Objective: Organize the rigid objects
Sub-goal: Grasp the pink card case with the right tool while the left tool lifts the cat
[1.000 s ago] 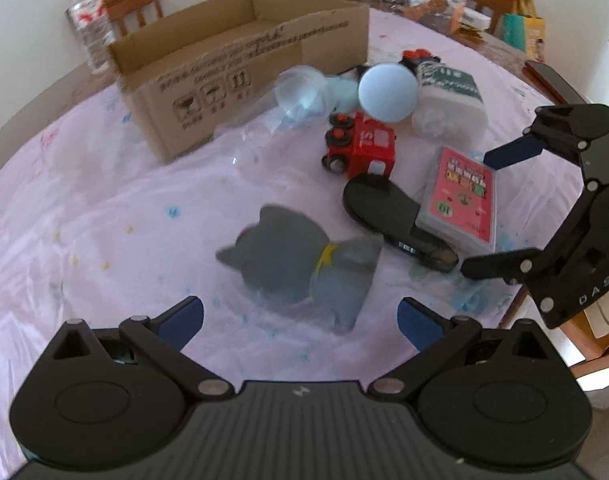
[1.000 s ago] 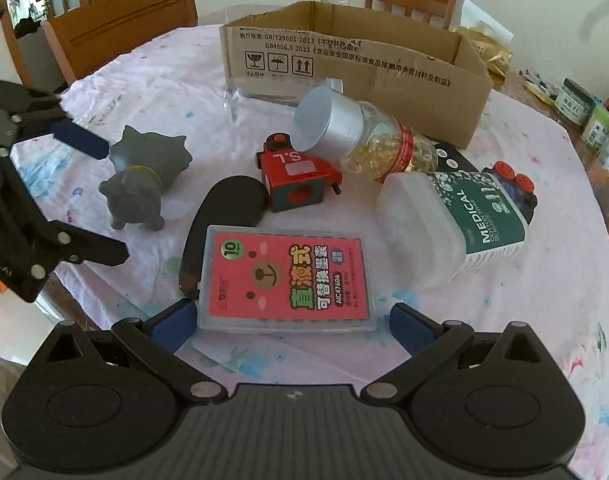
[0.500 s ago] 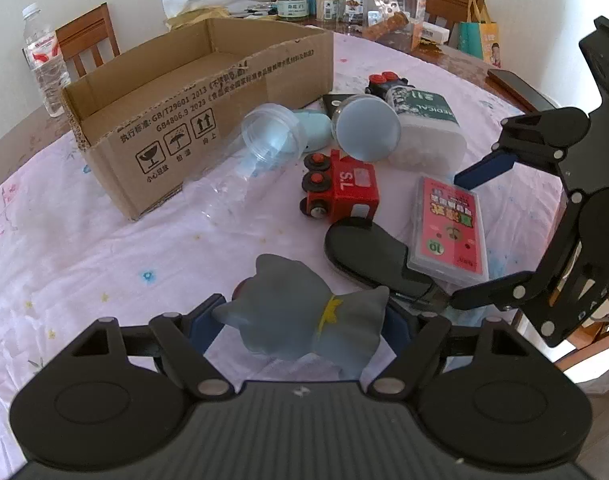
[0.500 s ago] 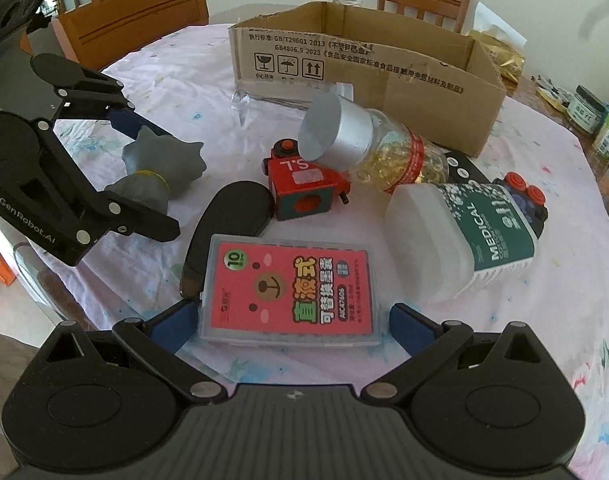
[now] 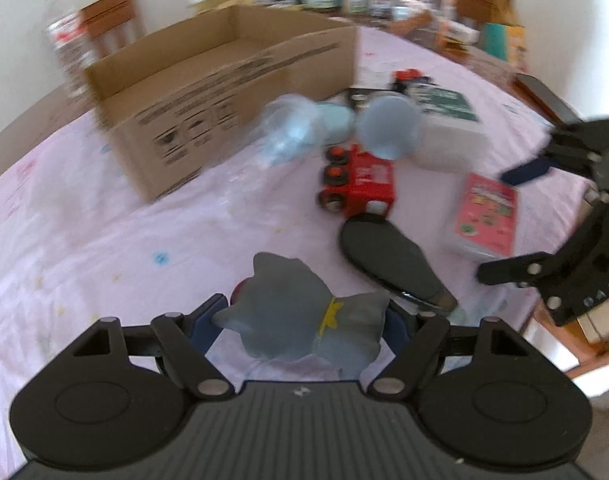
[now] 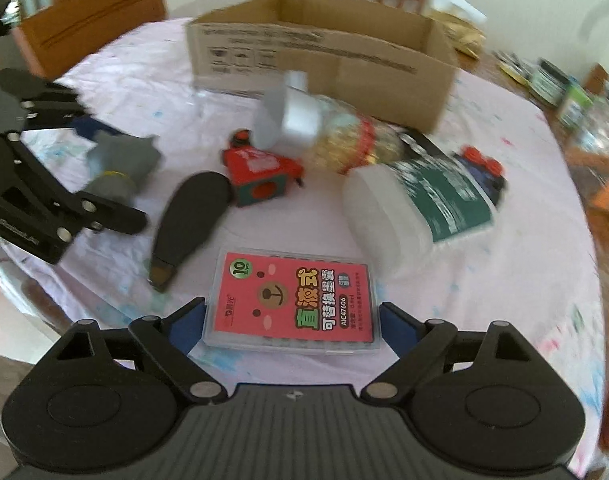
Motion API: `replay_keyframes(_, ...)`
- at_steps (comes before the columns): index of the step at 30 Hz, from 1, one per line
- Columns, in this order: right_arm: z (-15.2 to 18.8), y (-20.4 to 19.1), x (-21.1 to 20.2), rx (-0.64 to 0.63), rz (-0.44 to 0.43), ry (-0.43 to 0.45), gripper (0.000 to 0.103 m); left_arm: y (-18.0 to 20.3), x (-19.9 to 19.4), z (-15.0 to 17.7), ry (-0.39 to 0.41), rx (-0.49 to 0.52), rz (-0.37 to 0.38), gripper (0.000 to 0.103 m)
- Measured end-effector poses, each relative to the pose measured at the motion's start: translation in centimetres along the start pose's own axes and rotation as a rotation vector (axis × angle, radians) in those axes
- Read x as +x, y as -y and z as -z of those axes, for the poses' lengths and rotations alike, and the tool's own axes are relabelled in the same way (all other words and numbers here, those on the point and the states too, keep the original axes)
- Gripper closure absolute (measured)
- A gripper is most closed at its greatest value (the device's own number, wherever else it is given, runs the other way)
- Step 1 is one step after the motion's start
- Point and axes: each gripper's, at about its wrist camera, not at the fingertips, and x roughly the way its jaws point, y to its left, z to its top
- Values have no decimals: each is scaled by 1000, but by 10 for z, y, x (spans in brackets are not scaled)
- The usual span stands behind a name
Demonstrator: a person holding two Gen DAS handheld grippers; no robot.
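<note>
The grey cat figurine [image 5: 300,316] was clamped by the left gripper [image 5: 300,326]; the right gripper [image 6: 292,320], its jaws just closing, bracketed the pink refill case [image 6: 292,306], which could be skidded off the tablecloth [image 6: 484,300].

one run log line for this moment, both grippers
left hand-held gripper: shut on grey cat toy | right hand-held gripper: closing on pink refill case, contact unclear | cardboard box: behind
</note>
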Motion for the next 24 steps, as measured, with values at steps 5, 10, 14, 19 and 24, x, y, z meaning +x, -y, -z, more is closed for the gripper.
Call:
replay_keyframes(5,4,5,-2,45,6,-6,10,-2,-3,8,1,-1,5,22)
replay_keyframes(10,2,5,-3,30,-20,-4,8,-4,-4,5,15,83,45,18)
replay_keyframes(14,-2,2,-2,34,-4,-7,7,-9,0,3,18,110,67,18)
replay_keyframes(19,-2,-5,-1,28,31,-15,7,-11,2,4,17,115,103,24)
replay_keyframes(24,-5,-8,-2,34,54,-25,9,-15,2,1,-4,89,124,29)
